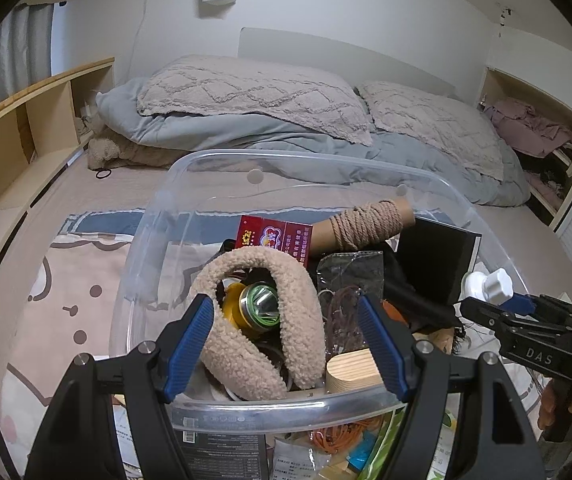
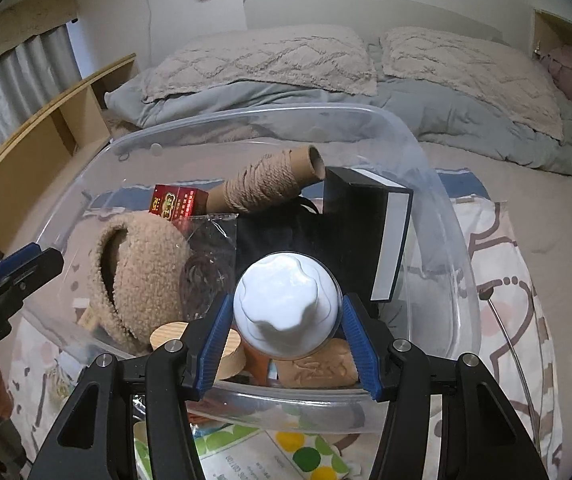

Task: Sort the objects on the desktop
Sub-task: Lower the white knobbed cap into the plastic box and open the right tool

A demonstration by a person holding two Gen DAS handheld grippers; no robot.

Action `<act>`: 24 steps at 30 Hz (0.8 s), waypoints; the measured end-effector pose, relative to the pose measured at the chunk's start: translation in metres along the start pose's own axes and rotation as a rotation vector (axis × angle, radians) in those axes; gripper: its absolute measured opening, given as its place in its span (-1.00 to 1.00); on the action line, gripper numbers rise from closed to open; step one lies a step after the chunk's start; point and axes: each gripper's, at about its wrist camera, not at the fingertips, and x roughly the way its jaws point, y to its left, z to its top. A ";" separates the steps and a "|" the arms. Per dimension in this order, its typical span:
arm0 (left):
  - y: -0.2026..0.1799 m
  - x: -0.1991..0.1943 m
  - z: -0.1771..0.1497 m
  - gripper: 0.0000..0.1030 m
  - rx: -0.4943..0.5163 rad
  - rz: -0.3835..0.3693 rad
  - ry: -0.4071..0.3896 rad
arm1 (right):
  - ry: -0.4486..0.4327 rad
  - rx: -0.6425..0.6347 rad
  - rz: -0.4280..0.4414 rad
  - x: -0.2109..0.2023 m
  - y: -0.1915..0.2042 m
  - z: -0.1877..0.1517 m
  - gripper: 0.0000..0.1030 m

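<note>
Right gripper (image 2: 287, 330) is clamped on white knob-cap bottle (image 2: 286, 304) above clear bin (image 2: 437, 200). Left gripper (image 1: 284, 344) w/ jaws apart, nothing gripped, over the bin's near rim.

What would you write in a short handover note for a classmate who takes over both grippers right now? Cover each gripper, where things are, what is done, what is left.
Right gripper: shut on a white bottle, held above the near end of the clear bin.
Left gripper: open, empty, over the fluffy earmuffs in the bin.
Already in the bin: twine spool, red box, black box, flashlight, wooden block.
Left: put the bottle in, then sort the papers and packets lying in front of the bin.
</note>
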 end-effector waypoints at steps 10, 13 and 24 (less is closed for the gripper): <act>-0.002 0.001 -0.002 0.45 0.016 -0.001 0.002 | 0.011 0.017 0.032 -0.001 -0.004 0.001 0.11; -0.003 0.001 -0.002 0.45 0.017 -0.002 0.003 | 0.010 0.052 0.074 -0.004 -0.007 0.002 0.56; -0.005 0.000 -0.003 0.45 0.021 -0.003 0.003 | -0.007 0.070 0.069 -0.009 -0.006 0.000 0.74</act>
